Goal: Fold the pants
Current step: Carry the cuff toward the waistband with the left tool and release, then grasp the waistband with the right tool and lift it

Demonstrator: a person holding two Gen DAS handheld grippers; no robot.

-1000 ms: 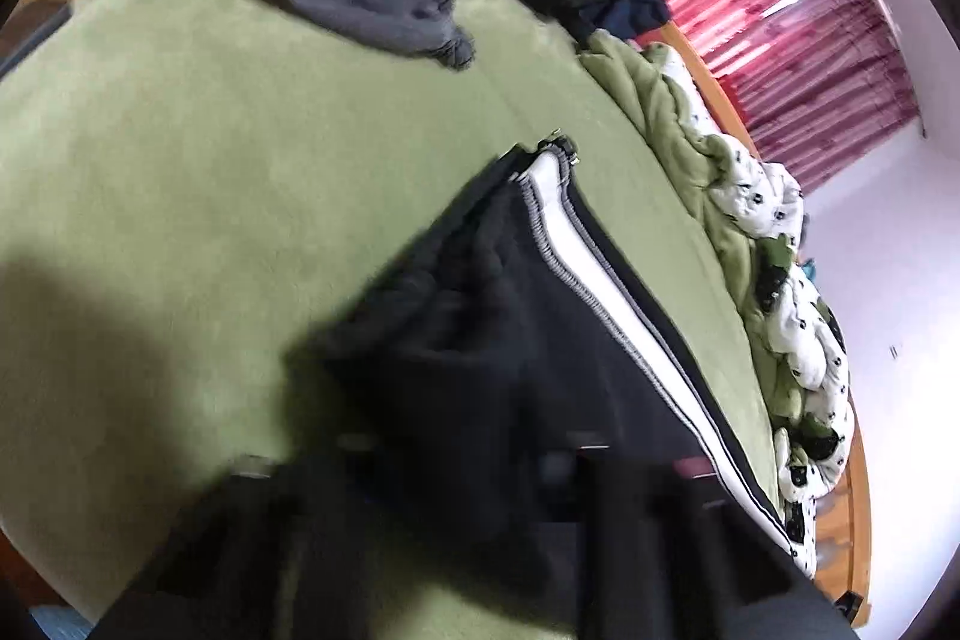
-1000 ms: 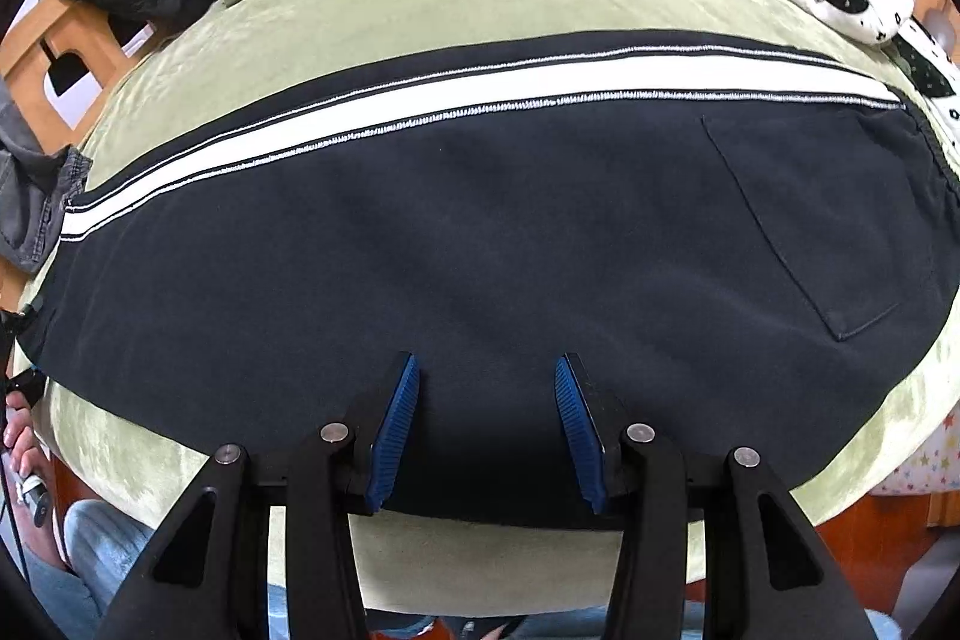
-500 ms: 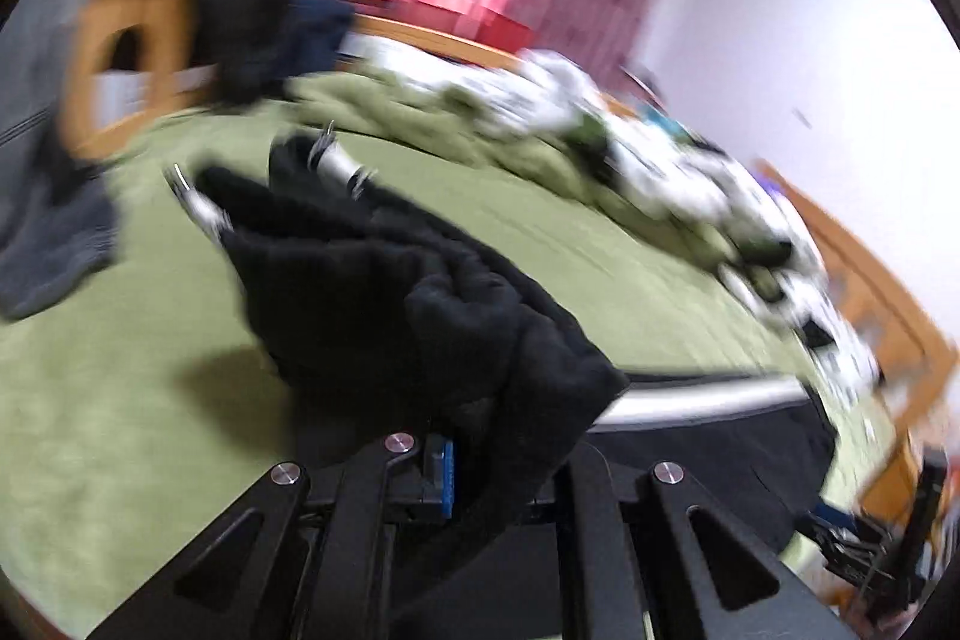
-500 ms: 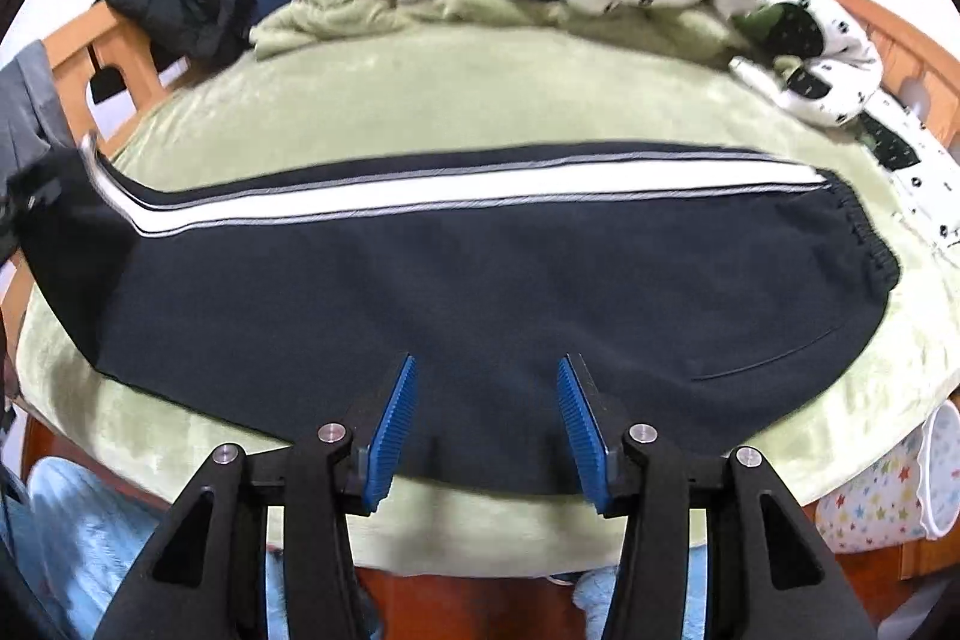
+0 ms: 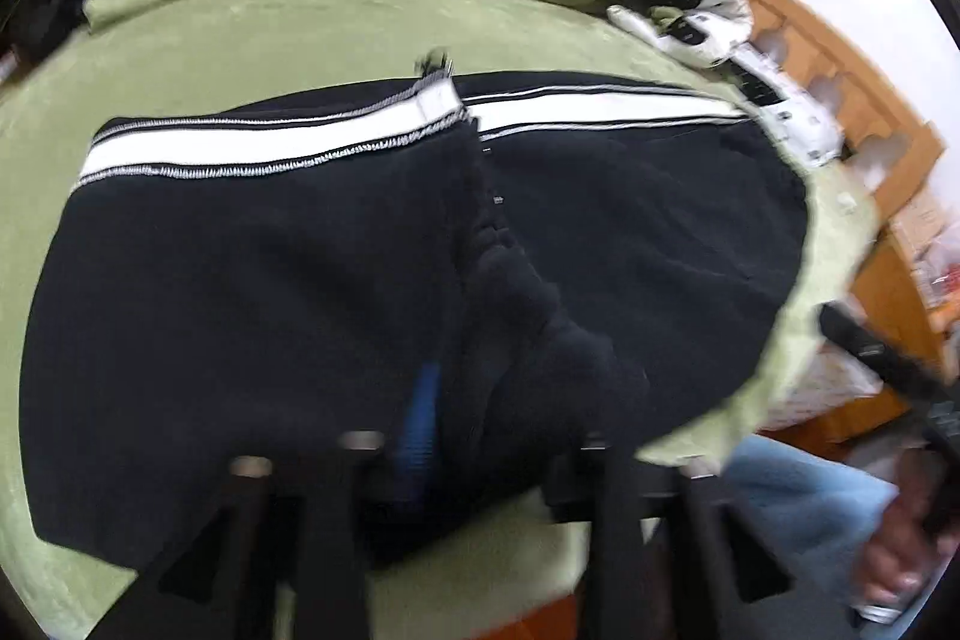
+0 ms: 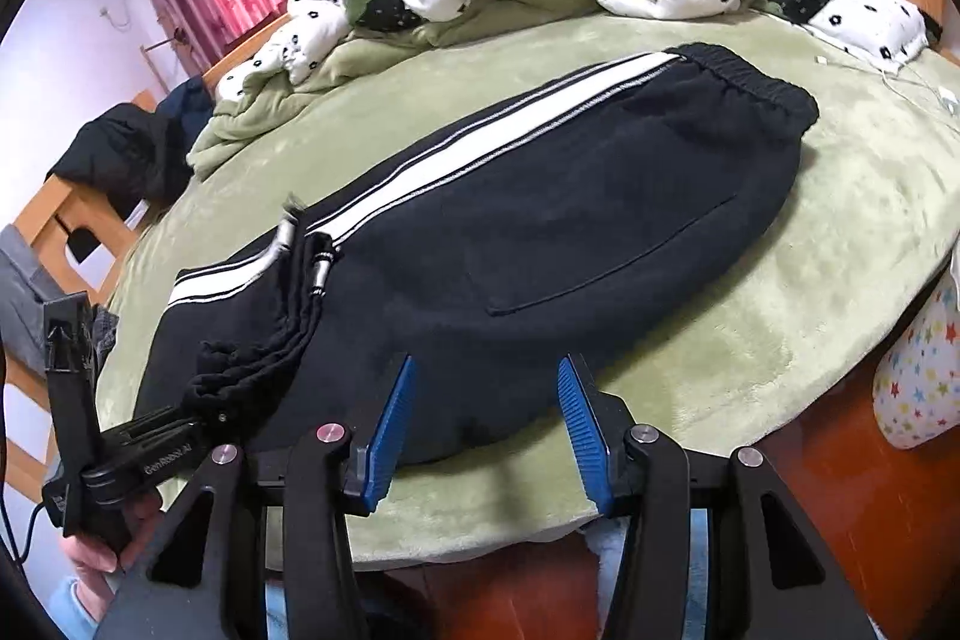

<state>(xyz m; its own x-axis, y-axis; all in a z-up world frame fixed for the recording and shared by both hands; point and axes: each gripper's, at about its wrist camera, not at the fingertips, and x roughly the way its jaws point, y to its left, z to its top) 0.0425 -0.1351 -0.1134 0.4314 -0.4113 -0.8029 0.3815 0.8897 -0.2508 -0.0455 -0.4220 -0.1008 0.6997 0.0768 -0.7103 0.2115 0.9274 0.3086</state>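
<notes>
Both grippers are black plastic: the right gripper (image 6: 485,424) has ribbed blue pads (image 6: 390,427), silver screws; the left gripper (image 6: 198,418) bears white lettering.

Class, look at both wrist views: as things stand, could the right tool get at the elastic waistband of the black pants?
Probably yes. The right tool is open and empty at the pants' near edge. The waistband lies exposed at the far end with nothing on it. The left tool grips the folded leg end, off to the other side.

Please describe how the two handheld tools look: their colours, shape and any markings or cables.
The right tool has black angular plastic arms with silver round bolts and blue ribbed pads. The left tool, seen from the right wrist view, is black too, carries white "GenRobot.AI" lettering, and a thin black cable runs beside it.
</notes>
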